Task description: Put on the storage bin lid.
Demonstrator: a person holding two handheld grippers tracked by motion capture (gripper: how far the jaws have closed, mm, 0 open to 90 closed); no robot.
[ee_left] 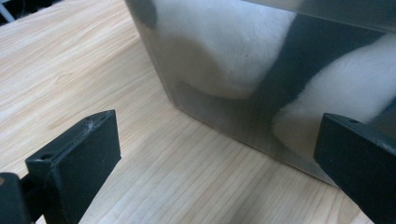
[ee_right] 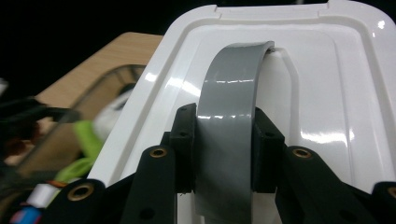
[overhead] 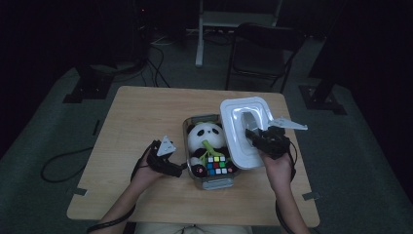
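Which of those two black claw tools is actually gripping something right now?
The right gripper: its jaws pinch the grey handle of the white lid. The left gripper stands open beside the clear box, holding nothing.

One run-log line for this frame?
right gripper: shut on lid handle | lid: lifted off box | left gripper: open beside box

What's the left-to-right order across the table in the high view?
Left gripper → clear box holding panda and cube → white lid → right gripper, shut on the lid's grey handle.
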